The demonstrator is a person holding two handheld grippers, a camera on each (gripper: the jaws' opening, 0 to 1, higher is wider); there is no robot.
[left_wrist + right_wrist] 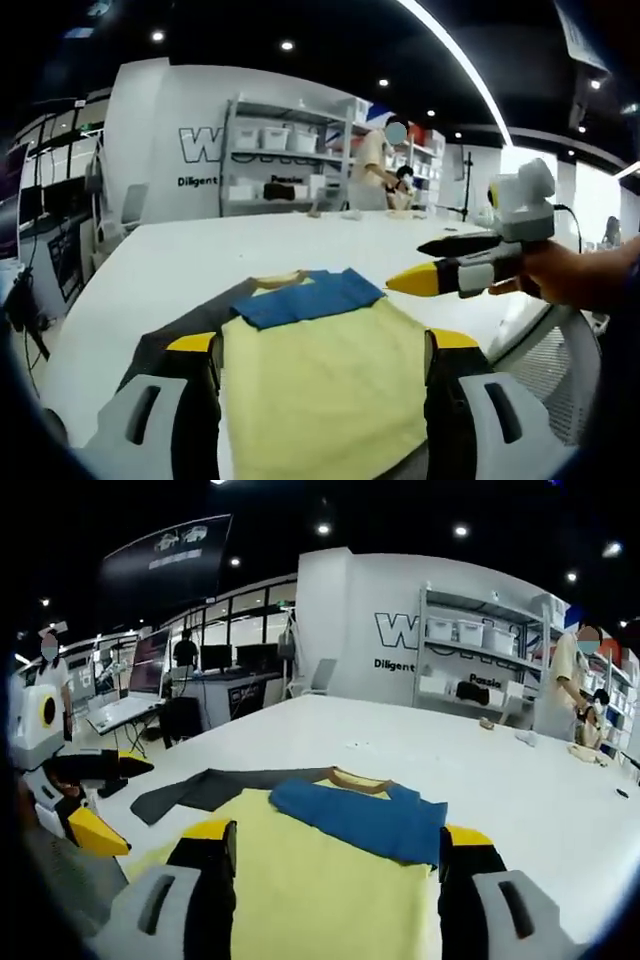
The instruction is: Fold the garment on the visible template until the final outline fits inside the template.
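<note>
A yellow garment (320, 385) lies flat on the white table (200, 255). A blue sleeve (310, 296) is folded across its chest, and a dark grey sleeve (180, 328) stretches out to the side. My left gripper (323, 345) hovers over the yellow body, open, with nothing between its jaws. My right gripper (408, 266) comes in from the right in a hand, open, above the table beside the blue sleeve. In the right gripper view the right gripper (337, 835) stands open over the garment (330, 895), with the blue sleeve (365, 818) just ahead and the left gripper (138, 807) open at the left edge.
The table runs far beyond the garment, with small items near its far edge (520, 735). Behind it stand shelves with white bins (470, 645) and people (560, 685). Desks with monitors (150, 670) are at the left. A mesh chair back (560, 365) sits by the table's right edge.
</note>
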